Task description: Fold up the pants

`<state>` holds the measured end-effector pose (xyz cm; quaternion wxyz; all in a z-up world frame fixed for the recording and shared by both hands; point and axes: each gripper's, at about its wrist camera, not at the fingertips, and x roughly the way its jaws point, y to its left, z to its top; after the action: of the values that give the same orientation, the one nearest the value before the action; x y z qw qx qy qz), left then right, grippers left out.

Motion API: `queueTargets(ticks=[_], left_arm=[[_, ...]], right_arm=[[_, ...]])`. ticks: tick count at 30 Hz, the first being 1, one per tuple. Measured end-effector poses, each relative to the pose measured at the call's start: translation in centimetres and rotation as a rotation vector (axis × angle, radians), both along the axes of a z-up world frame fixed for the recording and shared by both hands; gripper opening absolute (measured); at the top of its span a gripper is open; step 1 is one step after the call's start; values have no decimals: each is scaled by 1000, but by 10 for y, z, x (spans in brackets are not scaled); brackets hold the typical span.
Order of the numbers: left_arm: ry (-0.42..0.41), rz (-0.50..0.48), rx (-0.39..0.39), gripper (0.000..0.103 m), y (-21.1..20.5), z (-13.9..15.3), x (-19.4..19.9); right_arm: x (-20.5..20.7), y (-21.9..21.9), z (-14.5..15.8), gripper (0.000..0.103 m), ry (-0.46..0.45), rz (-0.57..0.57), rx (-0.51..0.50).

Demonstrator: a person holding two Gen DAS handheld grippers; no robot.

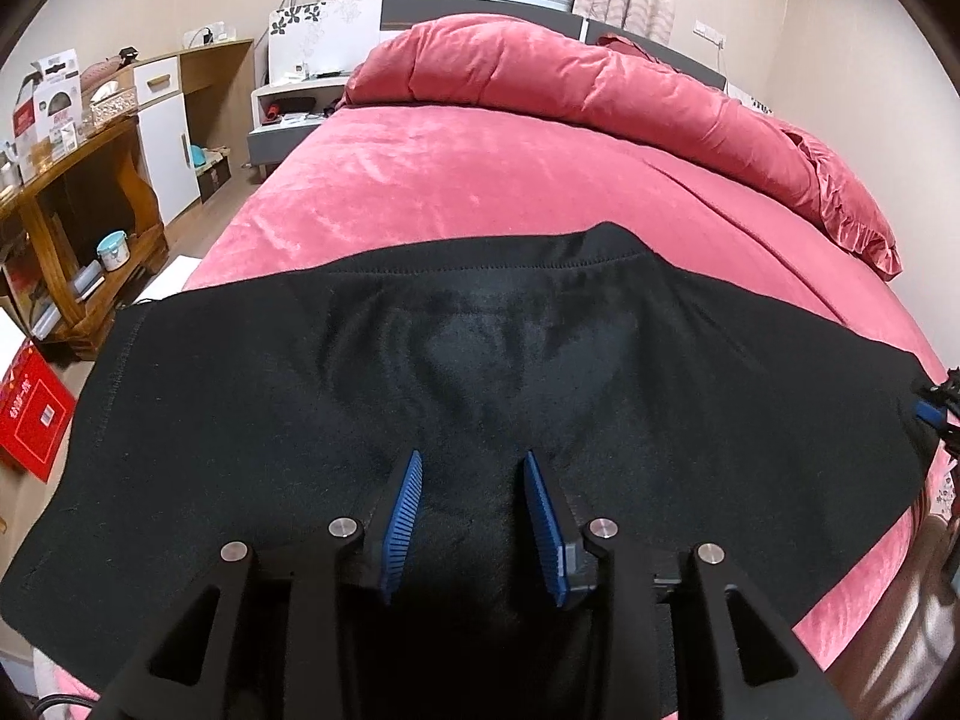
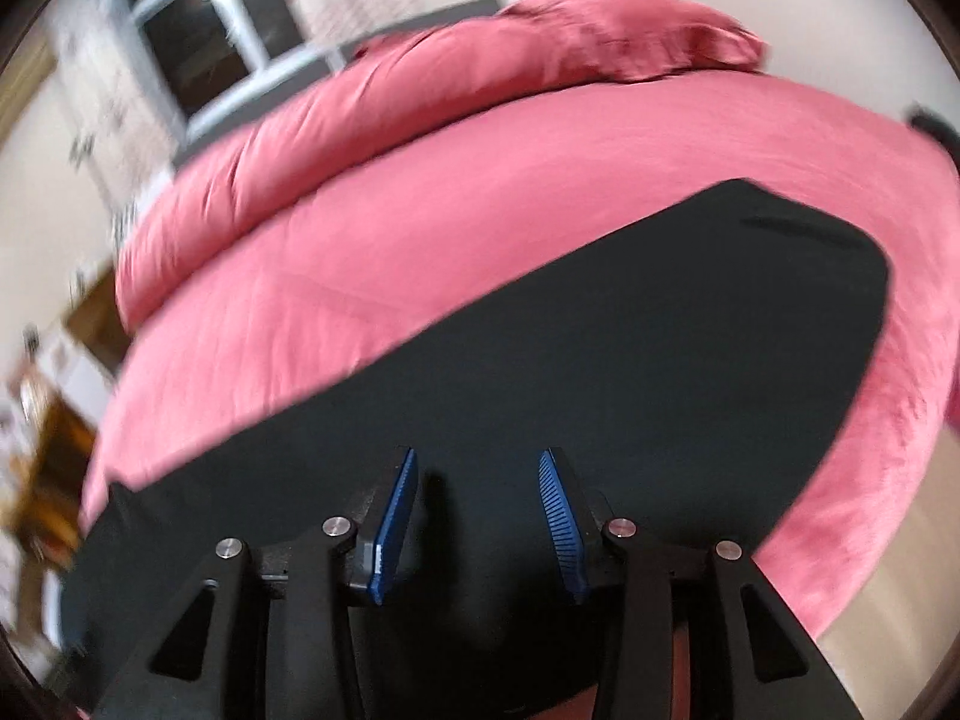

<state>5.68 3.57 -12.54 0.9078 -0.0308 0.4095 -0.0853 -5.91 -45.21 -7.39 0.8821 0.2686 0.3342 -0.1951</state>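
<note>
Black pants lie spread flat across the near end of a bed with a pink cover. My left gripper is open and empty, its blue-padded fingers just above the black cloth. In the right wrist view, which is blurred, the pants stretch away to the upper right. My right gripper is open and empty over the cloth. The tip of the right gripper shows at the right edge of the left wrist view, at the edge of the pants.
A rolled pink duvet and a pillow lie along the head of the bed. A wooden desk with boxes, a white cabinet and a nightstand stand to the left. A red box lies on the floor.
</note>
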Motion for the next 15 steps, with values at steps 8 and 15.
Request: queueTargets(ticks=[8, 15], left_arm=[[-26, 57, -27, 36, 10, 5, 0], [-7, 44, -56, 50, 10, 4, 0]], right_arm=[[-76, -95, 1, 56, -49, -329, 114], [-97, -134, -32, 65, -100, -357, 300]])
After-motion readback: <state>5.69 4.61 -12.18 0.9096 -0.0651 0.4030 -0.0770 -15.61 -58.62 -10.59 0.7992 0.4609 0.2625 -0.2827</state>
